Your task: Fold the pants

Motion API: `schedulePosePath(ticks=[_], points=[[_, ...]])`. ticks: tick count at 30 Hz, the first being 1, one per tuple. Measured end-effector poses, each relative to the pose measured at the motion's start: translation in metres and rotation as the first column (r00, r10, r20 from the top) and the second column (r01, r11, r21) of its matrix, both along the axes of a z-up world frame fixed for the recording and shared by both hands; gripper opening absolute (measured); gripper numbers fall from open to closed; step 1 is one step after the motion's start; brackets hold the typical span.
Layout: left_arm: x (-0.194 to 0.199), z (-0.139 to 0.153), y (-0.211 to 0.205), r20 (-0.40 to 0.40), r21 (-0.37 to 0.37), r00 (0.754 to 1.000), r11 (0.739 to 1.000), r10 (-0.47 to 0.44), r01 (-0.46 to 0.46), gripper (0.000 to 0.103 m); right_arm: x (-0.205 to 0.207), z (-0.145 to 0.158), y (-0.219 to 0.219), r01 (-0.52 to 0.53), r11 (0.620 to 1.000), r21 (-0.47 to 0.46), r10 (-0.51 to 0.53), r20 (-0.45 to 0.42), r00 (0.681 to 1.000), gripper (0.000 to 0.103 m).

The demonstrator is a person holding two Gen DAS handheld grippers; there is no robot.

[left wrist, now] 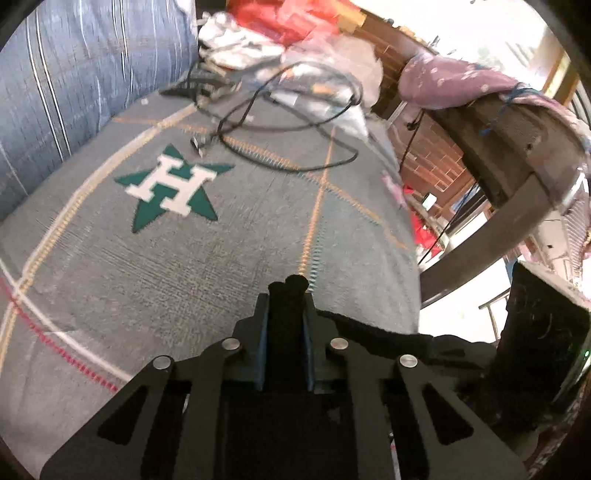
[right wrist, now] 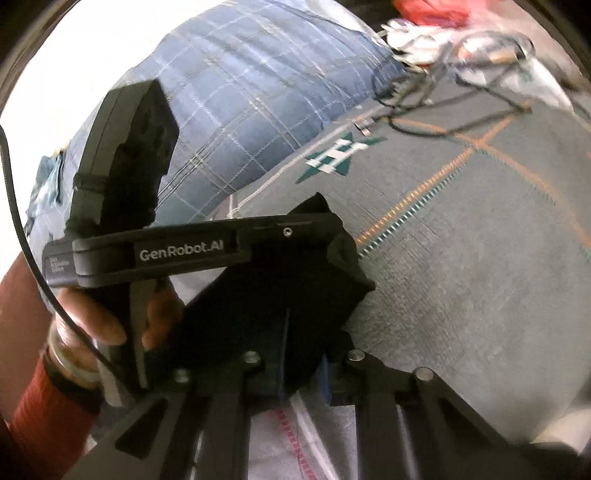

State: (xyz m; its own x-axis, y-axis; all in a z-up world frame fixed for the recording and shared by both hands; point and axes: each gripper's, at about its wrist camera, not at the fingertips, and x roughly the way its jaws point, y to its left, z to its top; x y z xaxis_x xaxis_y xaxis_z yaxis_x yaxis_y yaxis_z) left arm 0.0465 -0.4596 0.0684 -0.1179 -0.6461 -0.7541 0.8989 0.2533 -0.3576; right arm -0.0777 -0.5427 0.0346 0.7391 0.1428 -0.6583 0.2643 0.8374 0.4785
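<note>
Close in, left gripper (left wrist: 286,295) clamped on a bunched fold of black pants (left wrist: 369,334), cloth poking up past the blue pads and trailing off to the right. Right gripper (right wrist: 295,369) likewise pinched on the black pants (right wrist: 280,291), dark cloth heaped between and ahead of its fingers. Beneath both, a grey bedspread (left wrist: 184,277) with orange, white and red stitched lines and a green star bearing a white H (left wrist: 173,186). Farther back, a black cable (left wrist: 288,122) looped on the spread, a blue plaid pillow (left wrist: 81,74) to the left, jumbled white and red bags (left wrist: 280,22) behind. Only from the left wrist: brick wall (left wrist: 436,158), bright window, a purple cloth (left wrist: 461,79) over a curved dark rail. Only from the right wrist: the other gripper's body marked GenRobot.AI (right wrist: 181,253), gripped by a hand (right wrist: 99,317) with a red sleeve (right wrist: 40,402).
</note>
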Motion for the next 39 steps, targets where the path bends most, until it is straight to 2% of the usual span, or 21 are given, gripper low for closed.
schedulePosePath(ticks=[4,7,10,12,15,17,19,20,21,22,23,24,25,27,29,32,33,36,39], points=[[0.001,0.038,0.037,0.021,-0.084,0.999,0.996,0.044,-0.042,0.013,-0.006,0.035,0.017,-0.078,0.995,-0.056,0.082,0.071,0.994,0.012],[0.002,0.064,0.082,0.045,-0.131,0.994,0.987,0.102,-0.096,0.013,-0.006,0.062,0.044,-0.161,0.981,-0.109,0.173,0.120,0.978,0.012],[0.006,0.072,0.133,0.051,-0.136,0.979,0.973,0.196,-0.188,0.013,0.000,0.077,0.081,-0.259,0.956,-0.137,0.279,0.149,0.949,0.012],[0.010,0.069,0.163,0.048,-0.131,0.966,0.960,0.255,-0.247,0.013,0.007,0.076,0.110,-0.326,0.932,-0.159,0.349,0.146,0.926,0.012],[0.018,0.051,0.214,0.030,-0.089,0.927,0.924,0.375,-0.371,0.013,0.020,0.062,0.154,-0.427,0.890,-0.162,0.446,0.108,0.889,0.013],[0.024,0.037,0.251,0.037,-0.051,0.878,0.879,0.476,-0.474,0.013,0.029,0.045,0.182,-0.487,0.859,-0.156,0.502,0.068,0.862,0.014],[0.026,0.026,0.278,0.032,-0.018,0.838,0.838,0.545,-0.545,0.015,0.036,0.027,0.212,-0.549,0.821,-0.154,0.558,0.020,0.829,0.027],[0.027,0.022,0.293,0.029,-0.011,0.810,0.810,0.586,-0.586,0.016,0.037,0.022,0.224,-0.583,0.801,-0.139,0.589,-0.001,0.808,0.044],[0.026,0.019,0.302,0.027,-0.008,0.792,0.793,0.609,-0.609,0.021,0.035,0.021,0.229,-0.608,0.785,-0.121,0.612,-0.001,0.791,0.051],[0.023,0.017,0.315,0.018,-0.009,0.771,0.771,0.637,-0.637,0.025,0.032,0.024,0.231,-0.629,0.770,-0.104,0.634,0.021,0.773,0.055],[0.019,0.017,0.321,0.012,-0.016,0.762,0.762,0.648,-0.647,0.027,0.027,0.030,0.230,-0.656,0.751,-0.080,0.660,0.057,0.749,0.055],[0.015,0.017,0.327,0.007,-0.026,0.756,0.755,0.655,-0.655,0.034,0.022,0.038,0.224,-0.680,0.732,-0.052,0.681,0.089,0.727,0.054],[0.009,0.018,0.332,0.001,-0.035,0.748,0.747,0.664,-0.664,0.047,0.017,0.045,0.217,-0.679,0.732,-0.050,0.680,0.107,0.725,0.054],[-0.002,0.019,0.338,-0.021,-0.057,0.731,0.729,0.682,-0.682,0.065,0.011,0.055,0.188,-0.628,0.774,-0.084,0.634,0.126,0.763,0.054],[-0.012,0.018,0.336,-0.050,-0.079,0.727,0.723,0.685,-0.686,0.067,0.009,0.063,0.158,-0.565,0.819,-0.101,0.574,0.125,0.809,0.055],[-0.022,0.008,0.316,-0.057,-0.048,0.728,0.727,0.683,-0.685,0.067,0.024,0.059,0.125,-0.452,0.882,-0.134,0.464,0.072,0.883,0.056],[-0.024,0.008,0.312,-0.049,-0.039,0.729,0.728,0.683,-0.684,0.067,0.027,0.058,0.120,-0.435,0.890,-0.139,0.445,0.051,0.894,0.056],[-0.031,-0.002,0.290,-0.004,-0.002,0.729,0.729,0.684,-0.684,0.067,0.044,0.046,0.121,-0.424,0.893,-0.150,0.432,0.021,0.902,0.049],[-0.033,-0.013,0.280,-0.010,0.019,0.711,0.711,0.704,-0.703,0.067,0.049,0.038,0.130,-0.442,0.879,-0.181,0.450,0.003,0.893,0.046]])
